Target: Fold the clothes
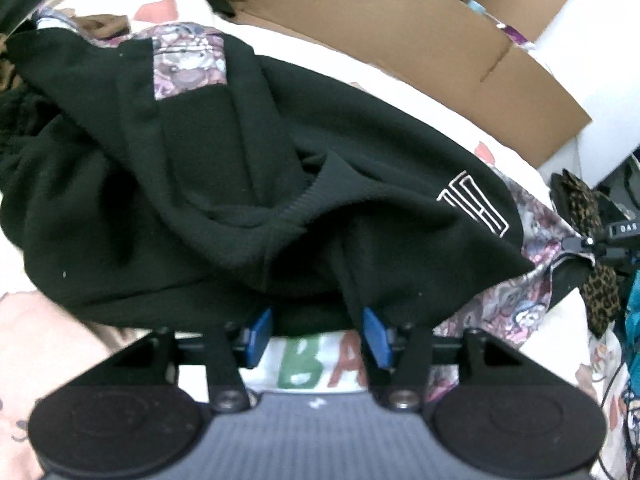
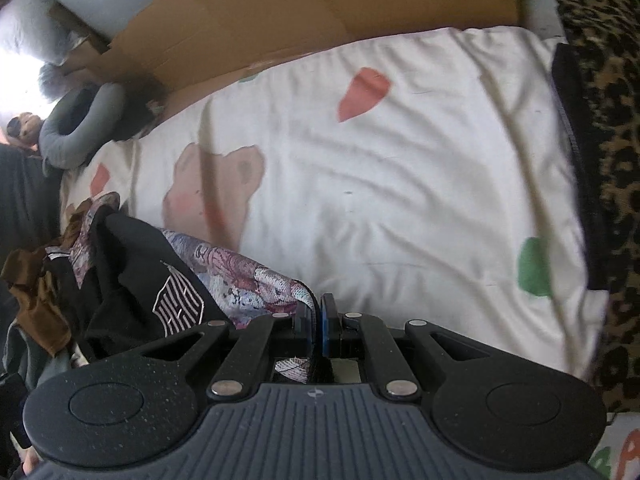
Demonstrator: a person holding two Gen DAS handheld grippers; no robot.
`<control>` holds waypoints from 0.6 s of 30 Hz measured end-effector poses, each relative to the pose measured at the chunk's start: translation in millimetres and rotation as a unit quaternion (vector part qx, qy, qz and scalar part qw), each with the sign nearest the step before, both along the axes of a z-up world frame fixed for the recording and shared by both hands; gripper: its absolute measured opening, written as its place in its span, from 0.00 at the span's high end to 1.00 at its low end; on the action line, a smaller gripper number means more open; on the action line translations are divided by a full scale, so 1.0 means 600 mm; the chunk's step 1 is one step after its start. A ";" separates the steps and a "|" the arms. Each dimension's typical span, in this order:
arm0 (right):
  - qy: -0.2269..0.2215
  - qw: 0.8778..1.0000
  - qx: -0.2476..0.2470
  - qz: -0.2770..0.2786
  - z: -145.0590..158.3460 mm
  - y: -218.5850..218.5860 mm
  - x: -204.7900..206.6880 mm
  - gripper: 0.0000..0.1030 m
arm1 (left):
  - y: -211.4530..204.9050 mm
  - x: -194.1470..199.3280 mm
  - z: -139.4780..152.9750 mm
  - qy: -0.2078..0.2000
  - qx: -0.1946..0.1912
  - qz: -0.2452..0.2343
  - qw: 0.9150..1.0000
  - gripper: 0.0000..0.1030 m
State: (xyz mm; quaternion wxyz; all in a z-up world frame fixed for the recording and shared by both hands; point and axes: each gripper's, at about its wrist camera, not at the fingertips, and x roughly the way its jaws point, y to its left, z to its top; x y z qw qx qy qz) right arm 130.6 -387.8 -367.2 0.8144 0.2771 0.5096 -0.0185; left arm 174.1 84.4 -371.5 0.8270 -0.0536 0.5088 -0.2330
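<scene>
On the bed (image 2: 400, 160): black sweatshirt (image 1: 240, 168), soft, floppy.
Left hand-held gripper (image 1: 318, 334) parted, empty at hem; right hand-held gripper (image 2: 316, 326) clamps printed sleeve (image 2: 264, 280); take seams.

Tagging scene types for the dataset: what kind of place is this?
Probably a bedroom: clothes lie on a bed. A white cartoon-print sheet covers a soft surface, a black sweatshirt lies heaped on it, and flattened cardboard stands along the far edge.

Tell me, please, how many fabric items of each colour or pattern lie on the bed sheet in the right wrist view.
Black sweatshirt: 1
Floral patterned garment: 1
Brown cloth: 1
Leopard-print fabric: 1
Total: 4
</scene>
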 end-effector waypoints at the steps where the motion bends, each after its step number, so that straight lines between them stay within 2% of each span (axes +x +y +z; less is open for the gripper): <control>1: 0.001 1.000 -0.004 -0.003 0.000 -0.005 -0.004 0.98 | -0.002 0.001 0.003 -0.003 -0.001 -0.002 1.000 0.48; 6: 0.012 0.999 -0.020 -0.030 -0.002 -0.044 -0.027 0.98 | 0.017 0.019 0.037 -0.013 -0.027 -0.003 1.000 0.48; 10: 0.024 0.998 -0.030 -0.052 -0.006 -0.072 -0.049 0.98 | 0.036 0.056 0.075 -0.048 -0.011 0.008 0.999 0.45; 13: 0.033 0.997 -0.032 -0.061 -0.010 -0.084 -0.063 0.98 | 0.052 0.092 0.096 -0.068 0.004 0.020 0.997 0.40; 18: 0.048 0.996 -0.026 -0.065 -0.024 -0.091 -0.074 0.98 | 0.046 0.145 0.101 -0.098 0.021 0.023 0.995 0.30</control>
